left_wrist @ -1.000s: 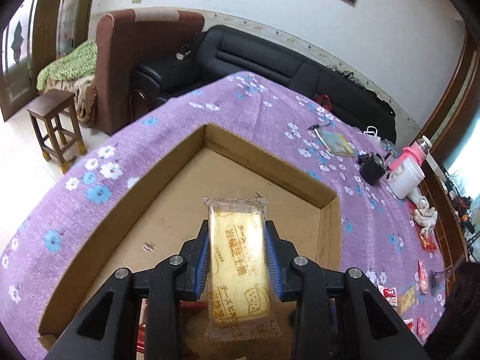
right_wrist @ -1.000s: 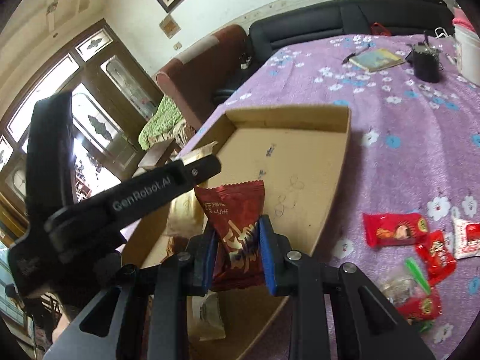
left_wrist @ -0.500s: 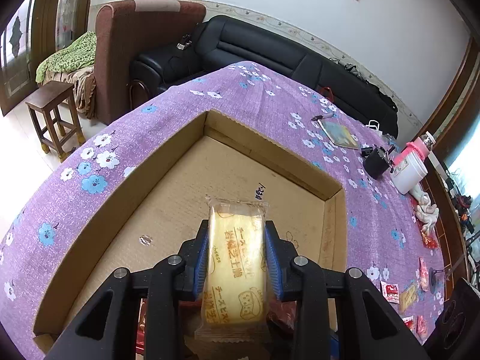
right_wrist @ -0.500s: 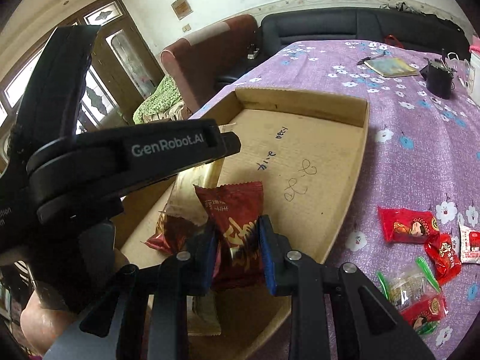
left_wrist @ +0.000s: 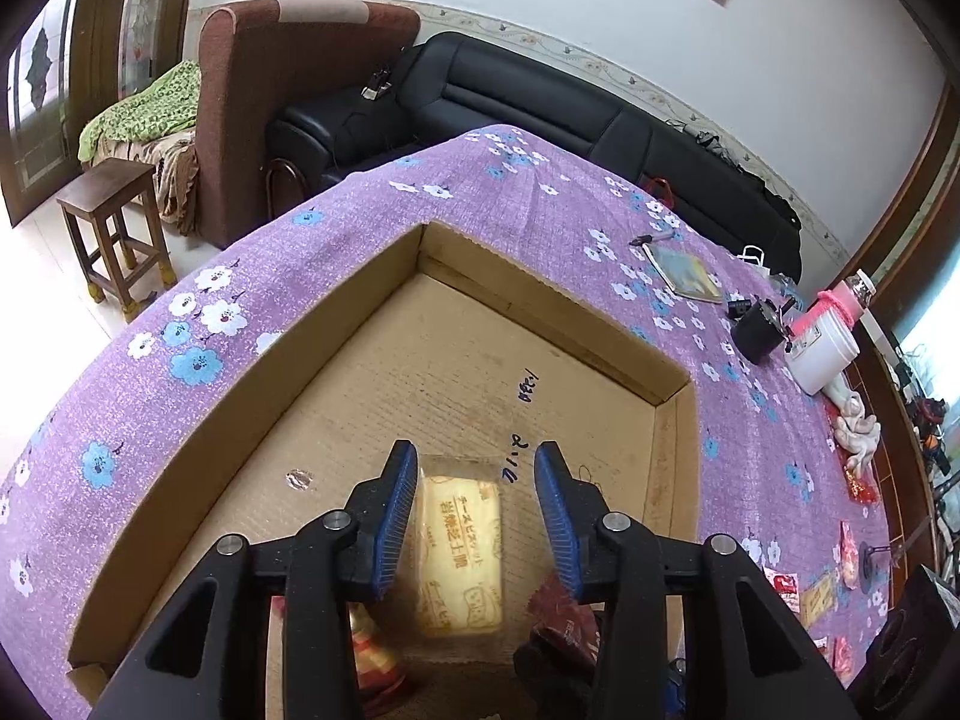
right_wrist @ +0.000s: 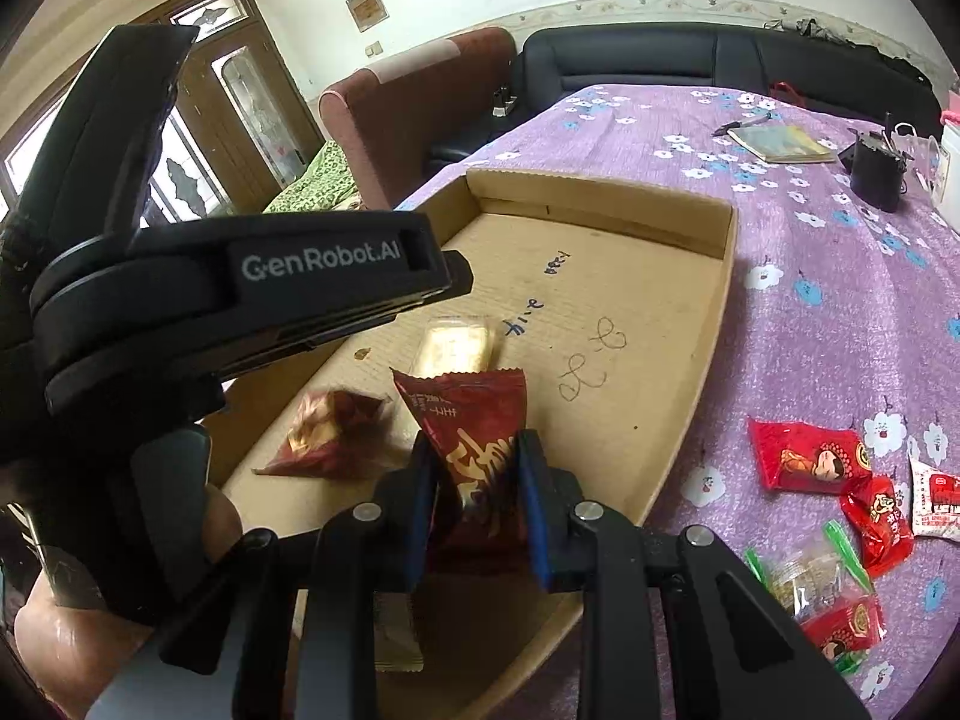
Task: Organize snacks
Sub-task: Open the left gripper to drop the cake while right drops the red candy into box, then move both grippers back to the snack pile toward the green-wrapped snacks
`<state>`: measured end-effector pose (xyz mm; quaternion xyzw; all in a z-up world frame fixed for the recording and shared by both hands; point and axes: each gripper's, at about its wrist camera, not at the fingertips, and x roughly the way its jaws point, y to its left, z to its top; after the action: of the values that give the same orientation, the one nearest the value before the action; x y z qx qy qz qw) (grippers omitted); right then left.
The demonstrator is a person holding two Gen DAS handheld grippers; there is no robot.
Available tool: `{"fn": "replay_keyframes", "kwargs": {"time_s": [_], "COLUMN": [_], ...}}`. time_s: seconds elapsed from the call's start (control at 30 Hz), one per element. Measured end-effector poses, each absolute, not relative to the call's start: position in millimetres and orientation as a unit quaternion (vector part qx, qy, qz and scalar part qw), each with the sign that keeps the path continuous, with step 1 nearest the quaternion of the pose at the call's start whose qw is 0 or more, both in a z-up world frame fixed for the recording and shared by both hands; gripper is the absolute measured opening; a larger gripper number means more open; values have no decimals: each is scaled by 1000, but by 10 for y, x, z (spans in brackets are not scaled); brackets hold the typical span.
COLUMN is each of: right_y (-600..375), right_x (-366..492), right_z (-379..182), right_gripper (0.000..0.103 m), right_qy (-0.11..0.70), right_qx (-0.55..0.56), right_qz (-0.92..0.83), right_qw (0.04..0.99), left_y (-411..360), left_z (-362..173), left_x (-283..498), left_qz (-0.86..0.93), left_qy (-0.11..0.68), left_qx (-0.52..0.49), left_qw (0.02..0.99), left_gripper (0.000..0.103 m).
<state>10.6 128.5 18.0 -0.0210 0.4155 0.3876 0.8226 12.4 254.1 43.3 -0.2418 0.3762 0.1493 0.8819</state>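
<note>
Cardboard box: shallow open carton lying on the purple flowered tablecloth; every place below is given relative to this box. Blue and black pen scribbles mark its floor.
Left gripper: hovering over the near half of the box, its blue-padded jaws spread apart and holding nothing.
Biscuit pack: clear wrapper with a yellow biscuit and printed lettering, lying flat on the box floor between and below the left gripper's fingers, touching neither pad. The right wrist view shows the same pack beside the blue scribble.
Right gripper: above the near end of the box, jaws clamped on the dark red packet.
Dark red packet: held upright between the right gripper's blue pads, its crimped top edge standing above the box floor.
Brown-and-gold packet: lying on the box floor toward the near left corner, blurred.
Pale packet: on the box floor at the near edge, partly hidden under the right gripper.
Loose snacks: several red packets, a white one and a clear green-edged one, on the tablecloth outside the box, off its right side.
Notebook: on the tablecloth beyond the far right corner of the box, with a black cup further right.
</note>
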Motion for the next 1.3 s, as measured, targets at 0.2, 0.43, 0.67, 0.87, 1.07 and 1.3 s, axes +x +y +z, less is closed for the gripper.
{"fn": "replay_keyframes", "kwargs": {"time_s": [0.2,0.43,0.67,0.87,1.07,1.3], "right_y": [1273,1164,917,657,284,-404], "right_x": [114,115,213,280,273,289], "right_z": [182,289,391,466,567,588], "right_gripper": [27,27,27,27,40,40], "right_qy": [413,399,400,411,407,408], "right_qx": [-18,1,49,87,109,148], "right_qz": [392,395,378,357,333,308], "right_qw": [822,828,834,834,844,846], "left_y": [2556,2566,2454,2327,2108,1819], "left_z": [474,505,574,654,723,724], "left_x": [78,49,55,47,39,108], "left_qz": [153,137,120,94,57,-7], "left_qy": [362,346,332,317,307,323], "left_qx": [-245,-262,-247,-231,-198,-166], "left_qw": [887,891,903,915,929,932], "left_gripper": [61,61,61,61,61,61]}}
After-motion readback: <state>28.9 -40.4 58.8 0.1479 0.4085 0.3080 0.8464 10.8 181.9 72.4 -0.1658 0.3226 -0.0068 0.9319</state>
